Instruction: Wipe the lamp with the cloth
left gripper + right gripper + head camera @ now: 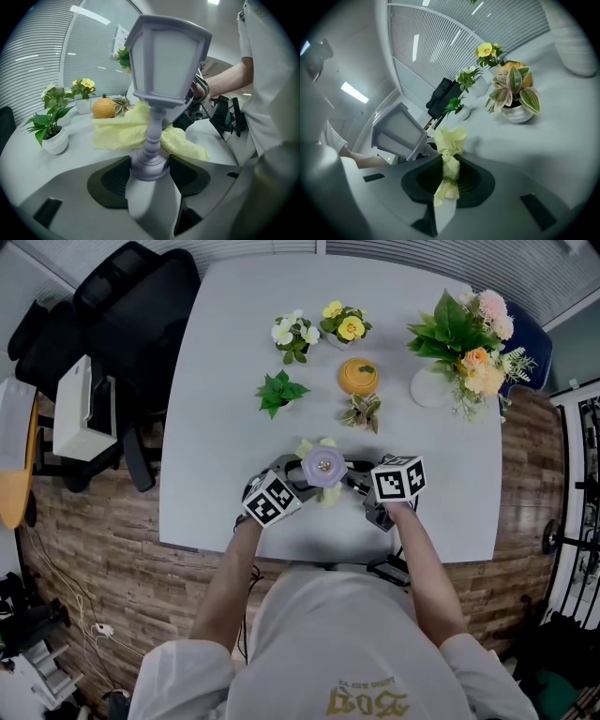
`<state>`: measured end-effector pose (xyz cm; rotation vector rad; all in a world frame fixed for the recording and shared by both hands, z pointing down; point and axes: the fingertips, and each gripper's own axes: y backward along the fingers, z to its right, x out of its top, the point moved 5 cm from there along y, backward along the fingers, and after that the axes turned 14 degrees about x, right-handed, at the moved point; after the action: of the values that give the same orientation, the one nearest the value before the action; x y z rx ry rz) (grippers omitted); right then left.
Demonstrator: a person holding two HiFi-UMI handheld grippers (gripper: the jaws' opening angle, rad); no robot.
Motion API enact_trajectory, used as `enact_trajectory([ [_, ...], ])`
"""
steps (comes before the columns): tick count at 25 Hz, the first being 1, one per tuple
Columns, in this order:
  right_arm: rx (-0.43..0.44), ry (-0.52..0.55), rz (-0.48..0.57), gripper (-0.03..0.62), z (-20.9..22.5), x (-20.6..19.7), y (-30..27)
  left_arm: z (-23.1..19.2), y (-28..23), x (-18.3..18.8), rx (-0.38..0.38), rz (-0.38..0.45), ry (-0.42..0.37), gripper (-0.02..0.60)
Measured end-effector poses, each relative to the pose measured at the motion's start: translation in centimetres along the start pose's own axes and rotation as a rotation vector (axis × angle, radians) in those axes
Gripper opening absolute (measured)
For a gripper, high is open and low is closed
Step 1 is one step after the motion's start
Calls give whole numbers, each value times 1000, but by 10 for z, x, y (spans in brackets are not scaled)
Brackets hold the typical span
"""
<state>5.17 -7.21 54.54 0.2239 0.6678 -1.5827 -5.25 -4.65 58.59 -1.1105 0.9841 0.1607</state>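
Observation:
A small lilac lantern-style lamp [324, 466] stands upright near the table's front edge, between both grippers. My left gripper [149, 169] is shut on the lamp's round base [149, 165], and the lamp head [165, 61] rises above it. A pale yellow cloth [123, 131] lies bunched behind and beside the lamp stem. My right gripper [446, 179] is shut on a bunched part of the yellow cloth [450, 145], next to the lamp head [398, 131]. In the head view the cloth [330, 493] shows only as yellow edges around the lamp.
Small potted plants [279, 392] [296, 335] [344, 324] [363, 412] and an orange pumpkin-shaped ornament [358, 376] stand on the white table [225, 427]. A flower bouquet in a white vase [466, 343] is at the back right. A black chair [122, 324] stands left.

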Motion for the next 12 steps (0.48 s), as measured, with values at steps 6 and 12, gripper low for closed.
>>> enact_trajectory([
  [6, 0, -20, -17, 64, 2, -7, 0, -1, 0, -1, 2, -12, -1, 267],
  [12, 21, -16, -34, 64, -4, -14, 0, -1, 0, -3, 3, -15, 6, 267],
])
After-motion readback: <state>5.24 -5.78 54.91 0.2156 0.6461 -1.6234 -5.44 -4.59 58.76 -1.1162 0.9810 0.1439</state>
